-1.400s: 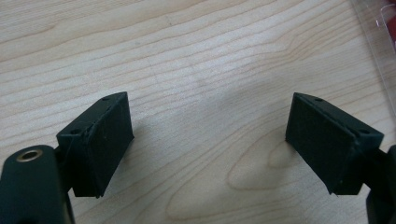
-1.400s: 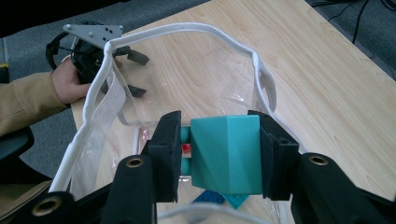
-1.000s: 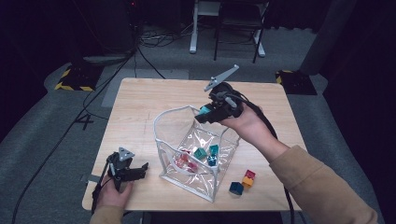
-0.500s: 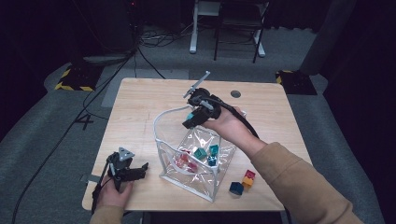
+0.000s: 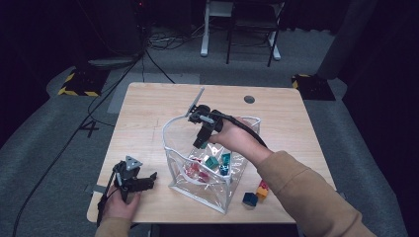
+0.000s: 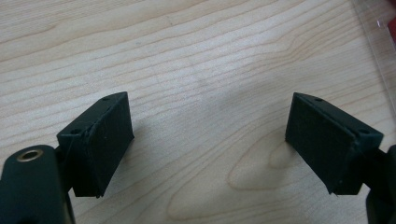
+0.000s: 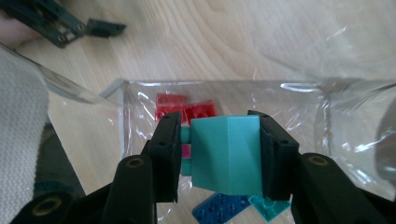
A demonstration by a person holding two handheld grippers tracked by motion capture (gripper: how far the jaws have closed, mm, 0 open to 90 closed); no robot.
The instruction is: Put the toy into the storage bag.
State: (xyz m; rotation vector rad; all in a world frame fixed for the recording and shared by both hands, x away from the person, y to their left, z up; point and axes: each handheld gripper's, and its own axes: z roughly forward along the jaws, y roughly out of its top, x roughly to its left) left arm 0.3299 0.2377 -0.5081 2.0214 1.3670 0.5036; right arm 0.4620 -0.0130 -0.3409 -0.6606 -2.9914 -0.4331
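Teal is what we notice first: a teal block (image 7: 227, 154) sits clamped between the pads of the right gripper (image 7: 219, 156), jaws about a third open and pressing on both its sides; in the high view that gripper (image 5: 199, 143) hangs over the mouth of the clear plastic bag (image 5: 173, 170), roughly at the table's centre. Starting nearest us, at about 7 o'clock on the wooden table (image 5: 148, 108), the left gripper (image 5: 148, 178) rests in the person's left hand (image 5: 118, 205), jaws spread wide with bare wood between them (image 6: 208, 140); at 5 o'clock, just outside the bag, we see a dark blue block (image 5: 249, 198) beside a red and yellow one (image 5: 262, 189); inside the bag lie red bricks (image 7: 187, 109) and a blue brick (image 7: 219, 207); farther off, around 12 to 1 o'clock, a round hole (image 5: 249, 99) sits in the tabletop.
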